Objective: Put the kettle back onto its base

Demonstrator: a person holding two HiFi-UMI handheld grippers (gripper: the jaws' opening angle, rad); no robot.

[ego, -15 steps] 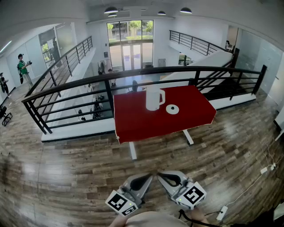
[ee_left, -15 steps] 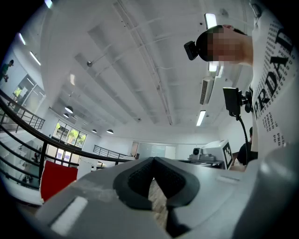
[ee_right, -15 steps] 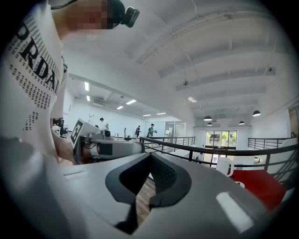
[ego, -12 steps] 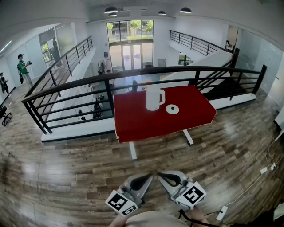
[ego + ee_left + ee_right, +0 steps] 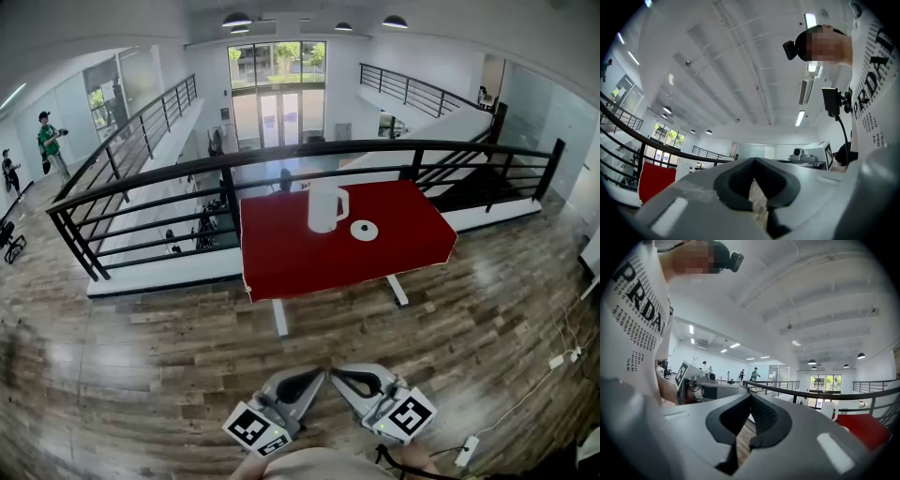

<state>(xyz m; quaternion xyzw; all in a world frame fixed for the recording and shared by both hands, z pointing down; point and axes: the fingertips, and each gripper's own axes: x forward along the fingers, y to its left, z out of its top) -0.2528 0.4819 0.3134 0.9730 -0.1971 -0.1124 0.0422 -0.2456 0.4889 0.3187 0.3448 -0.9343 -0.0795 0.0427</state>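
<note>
The kettle (image 5: 326, 207) is a plain white, tall, straight-sided jug with its loop handle turned toward the counter's right edge. It stands upright on the red counter (image 5: 291, 258), near the middle of the far edge. Its base (image 5: 364, 230), a flat white disc with a dark centre, lies just beside it toward the right edge and a little nearer the front, apart from it. A black railing (image 5: 141, 202) runs behind the counter.

The left tongs (image 5: 317, 374) and right tongs (image 5: 337, 374) are held low over the wooden floor (image 5: 141, 375), well short of the counter, tips angled toward each other. Both are closed, pads meeting at the tips, with nothing between them.

Compared with half a second ago, kettle, base and both tongs sit where they were; nothing has visibly moved.
</note>
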